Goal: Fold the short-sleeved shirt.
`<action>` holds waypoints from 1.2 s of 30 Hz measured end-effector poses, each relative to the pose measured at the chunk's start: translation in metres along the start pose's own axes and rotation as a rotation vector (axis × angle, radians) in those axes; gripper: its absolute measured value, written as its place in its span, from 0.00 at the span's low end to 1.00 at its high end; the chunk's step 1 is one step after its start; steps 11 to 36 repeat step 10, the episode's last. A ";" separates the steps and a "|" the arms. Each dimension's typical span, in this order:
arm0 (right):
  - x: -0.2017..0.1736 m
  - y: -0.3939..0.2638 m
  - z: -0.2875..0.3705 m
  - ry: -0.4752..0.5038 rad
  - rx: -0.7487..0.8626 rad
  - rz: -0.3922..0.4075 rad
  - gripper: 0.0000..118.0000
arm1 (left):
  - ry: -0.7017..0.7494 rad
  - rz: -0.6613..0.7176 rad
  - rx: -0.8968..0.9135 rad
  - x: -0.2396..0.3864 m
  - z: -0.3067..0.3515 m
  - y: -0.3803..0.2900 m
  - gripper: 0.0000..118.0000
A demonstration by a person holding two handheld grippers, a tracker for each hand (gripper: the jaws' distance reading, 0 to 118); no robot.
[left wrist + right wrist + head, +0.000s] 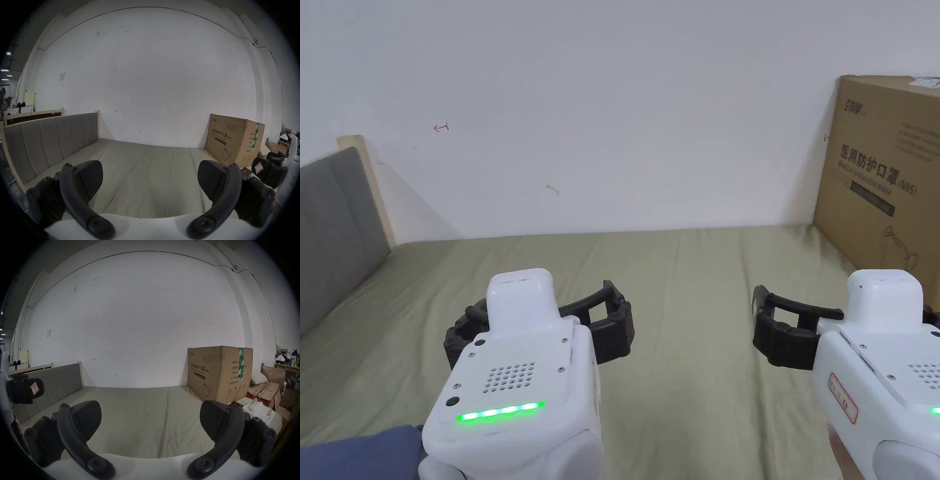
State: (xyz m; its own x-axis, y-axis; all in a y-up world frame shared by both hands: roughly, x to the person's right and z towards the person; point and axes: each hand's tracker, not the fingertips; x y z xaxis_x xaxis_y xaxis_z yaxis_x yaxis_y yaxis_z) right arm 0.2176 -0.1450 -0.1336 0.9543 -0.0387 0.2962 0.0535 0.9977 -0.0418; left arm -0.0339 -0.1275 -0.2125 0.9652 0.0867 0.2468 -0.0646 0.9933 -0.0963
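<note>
A bare white wall (625, 94) backs the bed (687, 281) we are working over, its olive-green sheet smoothed flat with only a few long creases running from the near edge toward the wall. A grey padded headboard (48, 139) closes the bed's left edge, and a large cardboard box (219, 371) sits at the far right corner against the wall.

We hold the left gripper (150, 178) over the near left part of the bed and the right gripper (151, 418) over the near right part, both level and aimed at the wall. Each has its jaws spread wide with nothing between them; through both gaps we see only the sheet.

The one piece of cloth that could be the shirt is a blue-grey fabric (362, 453) at the bed's near left corner, partly behind the left gripper's body; it might equally be our own sleeve, and we cannot tell which. So little of it is in sight that we cannot judge its long axis or which way its collar points.

We judge the fold not yet begun: nothing lies spread on the sheet and nothing is gripped. Fetching, spreading and all the folds remain.
</note>
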 end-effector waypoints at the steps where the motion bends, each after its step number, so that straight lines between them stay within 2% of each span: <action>1: 0.000 0.000 0.001 0.001 0.000 -0.002 1.00 | 0.002 -0.002 -0.003 0.000 -0.001 0.000 0.99; 6: 0.000 -0.001 0.001 -0.002 -0.002 0.001 1.00 | -0.052 0.053 0.001 -0.007 0.005 0.000 0.99; 36: 0.001 -0.002 0.001 -0.004 -0.004 -0.007 1.00 | -0.039 0.045 -0.011 -0.006 0.002 -0.002 0.99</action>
